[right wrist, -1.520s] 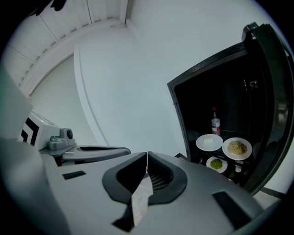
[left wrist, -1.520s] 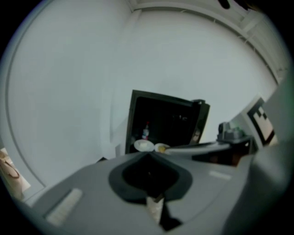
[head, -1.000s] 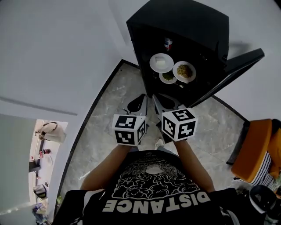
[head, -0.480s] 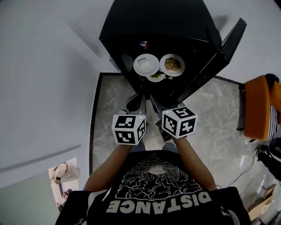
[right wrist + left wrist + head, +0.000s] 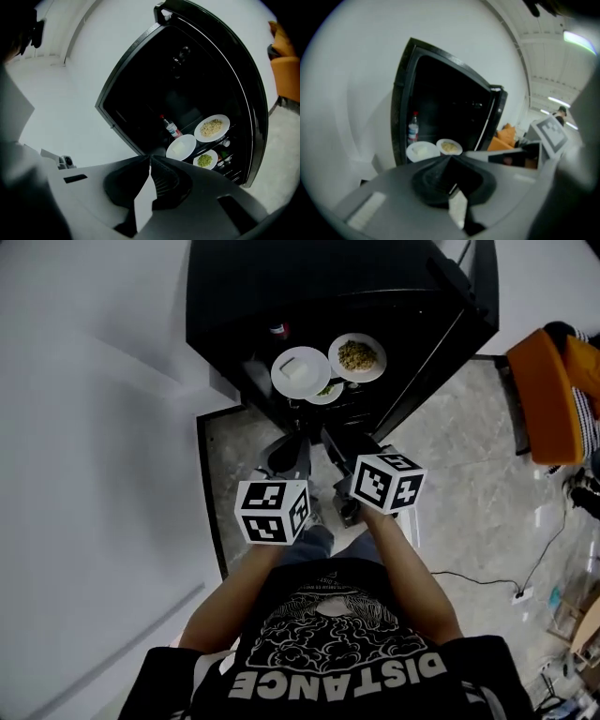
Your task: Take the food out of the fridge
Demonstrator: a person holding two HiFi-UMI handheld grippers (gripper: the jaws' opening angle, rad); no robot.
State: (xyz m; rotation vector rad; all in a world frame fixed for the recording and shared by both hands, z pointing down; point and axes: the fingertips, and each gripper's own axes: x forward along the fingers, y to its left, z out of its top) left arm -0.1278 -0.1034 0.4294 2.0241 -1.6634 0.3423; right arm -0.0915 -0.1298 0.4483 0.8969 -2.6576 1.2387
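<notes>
Right gripper [image 5: 330, 435] nearer fridge [image 5: 281, 287] threshold

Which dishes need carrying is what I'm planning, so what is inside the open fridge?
Inside the fridge: a red-capped bottle, a plate of pale food, a plate of yellowish food and a small plate of green food. The dark upper part and the lower shelf cannot be made out.

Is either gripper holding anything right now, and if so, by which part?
Nothing is held. The left gripper and the right gripper are both shut and empty; the plates sit inside the fridge, untouched.
</notes>
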